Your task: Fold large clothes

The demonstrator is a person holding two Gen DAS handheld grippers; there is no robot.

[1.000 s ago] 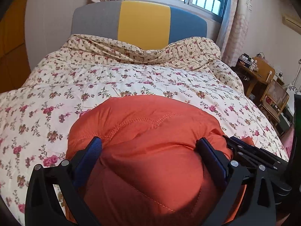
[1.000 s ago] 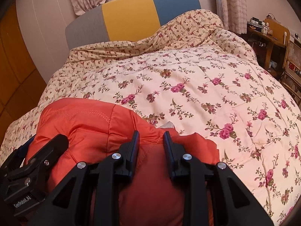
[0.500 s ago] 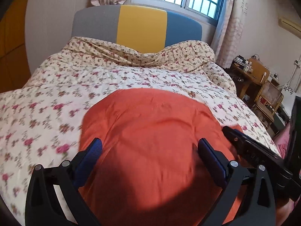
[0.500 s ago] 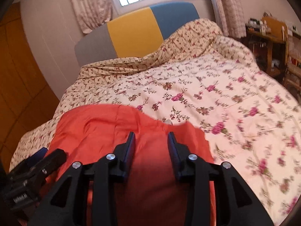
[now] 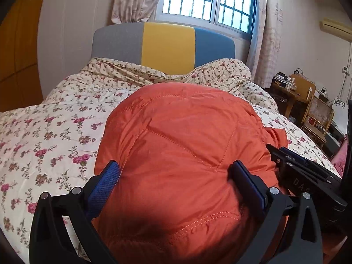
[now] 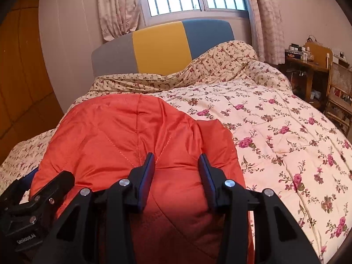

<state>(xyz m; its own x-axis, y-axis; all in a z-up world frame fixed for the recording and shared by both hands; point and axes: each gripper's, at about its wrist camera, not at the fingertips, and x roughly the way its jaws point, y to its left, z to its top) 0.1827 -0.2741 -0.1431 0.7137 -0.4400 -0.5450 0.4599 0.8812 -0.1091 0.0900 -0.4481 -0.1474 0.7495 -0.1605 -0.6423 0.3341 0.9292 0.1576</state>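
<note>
Currently my left tool [image 5: 173,173] stands wide, its pads bracketing the puffed orange jacket [image 5: 184,145] at lower centre; whether they press I cannot tell. My right tool [image 6: 176,169] has just been opening, jacket cloth between its pads, not pinched. Jacket lies bunched on the floral quilt [image 6: 275,132]. Judgement: a fold seems laid; squaring and further folds remain.

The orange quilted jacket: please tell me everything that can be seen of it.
The orange quilted jacket is puffy, slightly shiny fabric with matching diamond stitching. It lies bunched in a rounded heap on the floral quilt. The left tool straddles its bulk; the right tool, whose jaws have just been opening, has fabric between them.
</note>
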